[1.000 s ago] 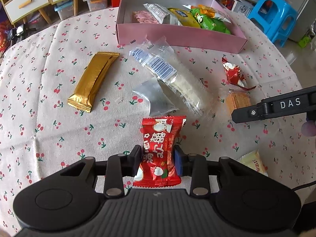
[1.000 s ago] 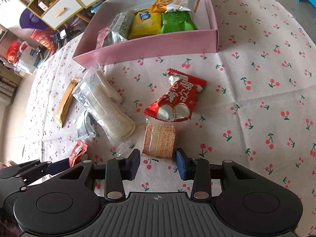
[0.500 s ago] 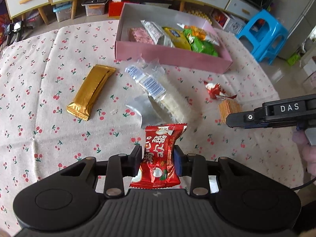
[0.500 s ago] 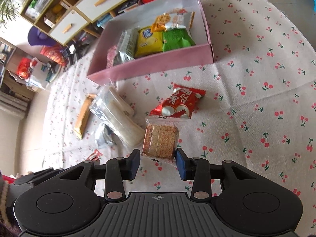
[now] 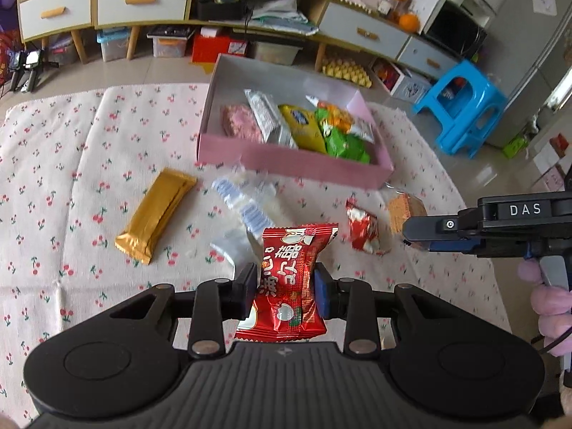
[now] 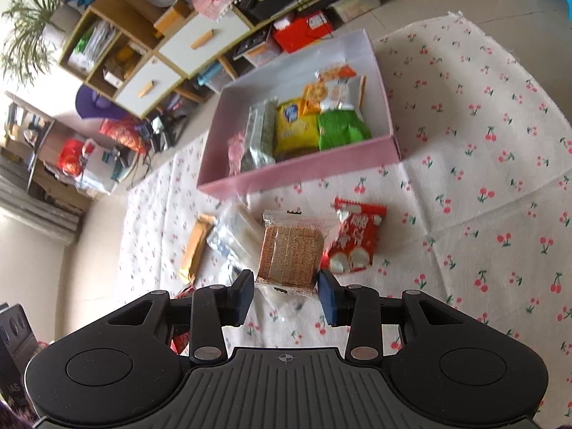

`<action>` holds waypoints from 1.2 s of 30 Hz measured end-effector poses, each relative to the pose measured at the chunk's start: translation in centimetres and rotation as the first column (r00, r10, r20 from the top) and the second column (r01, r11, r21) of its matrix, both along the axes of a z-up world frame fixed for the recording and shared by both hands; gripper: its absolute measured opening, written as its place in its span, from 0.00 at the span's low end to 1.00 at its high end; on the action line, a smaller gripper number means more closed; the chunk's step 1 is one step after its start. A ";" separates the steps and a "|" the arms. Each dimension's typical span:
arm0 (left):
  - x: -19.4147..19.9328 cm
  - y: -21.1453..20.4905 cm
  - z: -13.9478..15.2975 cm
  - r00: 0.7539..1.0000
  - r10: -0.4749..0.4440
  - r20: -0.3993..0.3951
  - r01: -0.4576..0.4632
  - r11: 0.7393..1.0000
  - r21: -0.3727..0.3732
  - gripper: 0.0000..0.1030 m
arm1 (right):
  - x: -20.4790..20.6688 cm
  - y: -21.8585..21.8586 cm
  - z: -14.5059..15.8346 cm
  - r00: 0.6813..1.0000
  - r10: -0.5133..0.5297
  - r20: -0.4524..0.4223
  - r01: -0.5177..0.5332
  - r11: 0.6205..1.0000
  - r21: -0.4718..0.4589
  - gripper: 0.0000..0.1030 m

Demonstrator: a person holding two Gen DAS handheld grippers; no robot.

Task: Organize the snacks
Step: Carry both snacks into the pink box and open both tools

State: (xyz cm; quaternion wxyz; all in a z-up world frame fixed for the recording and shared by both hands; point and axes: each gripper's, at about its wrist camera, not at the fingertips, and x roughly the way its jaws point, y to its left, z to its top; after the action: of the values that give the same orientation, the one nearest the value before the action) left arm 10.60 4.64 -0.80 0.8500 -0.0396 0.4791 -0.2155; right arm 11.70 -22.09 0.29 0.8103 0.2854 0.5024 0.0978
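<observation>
Jaws of left gripper (image 5: 286,295) pinching red packet (image 5: 287,286), right gripper (image 6: 286,295) pinching cracker pack (image 6: 289,255), both angled downward

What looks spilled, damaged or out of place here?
Nothing looks spilled or torn. The gold bar, clear rice-cracker pack and a red candy packet lie loose on the tablecloth, outside the pink box.

Both snacks lifted off the tabletop (image 5: 89,186)

The red packet (image 5: 286,286) and the cracker pack (image 6: 289,250) now hang higher above it, with the pink box (image 6: 296,175) farther below.
</observation>
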 end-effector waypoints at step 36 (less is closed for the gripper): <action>16.4 -3.2 -2.1 0.974 0.130 0.185 -0.127 0.992 -0.027 0.29 | 17.2 -1.1 -1.9 0.988 -0.091 0.124 0.096 0.995 -0.036 0.36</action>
State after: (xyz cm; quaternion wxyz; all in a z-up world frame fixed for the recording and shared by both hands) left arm 27.04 1.41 -2.94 0.9028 -0.0566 0.3924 -0.1666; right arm 28.87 -23.20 -1.61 0.8490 0.2849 0.4400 0.0664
